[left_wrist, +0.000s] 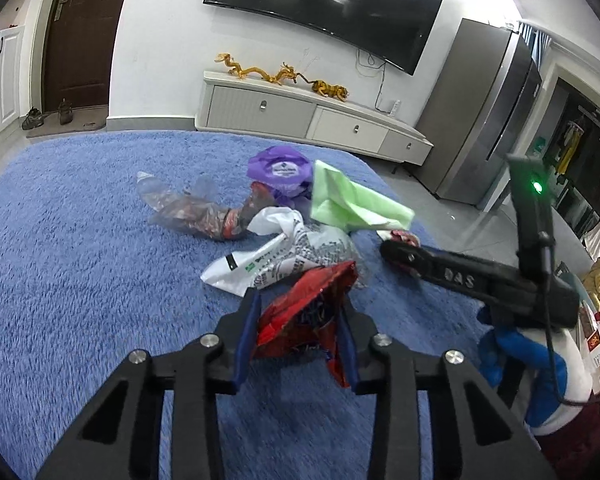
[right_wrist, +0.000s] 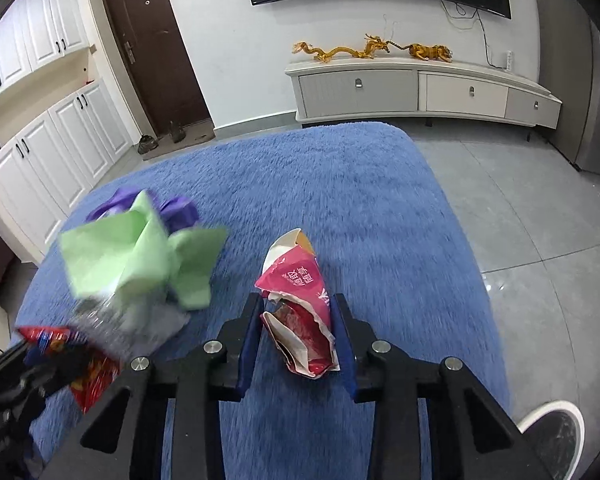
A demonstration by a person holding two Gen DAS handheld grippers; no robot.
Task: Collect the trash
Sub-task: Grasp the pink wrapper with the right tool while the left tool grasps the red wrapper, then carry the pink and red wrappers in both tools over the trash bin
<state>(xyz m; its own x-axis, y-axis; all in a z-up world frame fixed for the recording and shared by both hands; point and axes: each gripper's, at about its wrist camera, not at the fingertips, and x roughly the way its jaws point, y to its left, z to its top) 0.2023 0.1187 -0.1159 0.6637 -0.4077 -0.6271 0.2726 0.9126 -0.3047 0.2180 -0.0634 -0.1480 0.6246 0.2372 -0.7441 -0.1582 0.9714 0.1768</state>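
Observation:
My left gripper (left_wrist: 298, 320) is shut on a crumpled red snack wrapper (left_wrist: 308, 316) just above the blue rug. My right gripper (right_wrist: 296, 322) is shut on a pink and white snack bag (right_wrist: 300, 300). In the left wrist view the right gripper (left_wrist: 396, 250) reaches in from the right over the trash pile. The pile holds a white printed plastic bag (left_wrist: 284, 252), a light green sheet (left_wrist: 352, 200), a purple bag (left_wrist: 280, 170) and a clear crushed bottle (left_wrist: 188, 208). In the right wrist view the green sheet (right_wrist: 140, 252) and purple bag (right_wrist: 176, 208) lie to the left.
A shaggy blue rug (left_wrist: 80, 280) covers the floor area. A white TV cabinet (left_wrist: 312, 116) stands along the far wall, with a grey fridge (left_wrist: 484, 120) to the right. Grey tiles (right_wrist: 520, 220) border the rug on the right. A shoe tip (right_wrist: 556, 432) shows bottom right.

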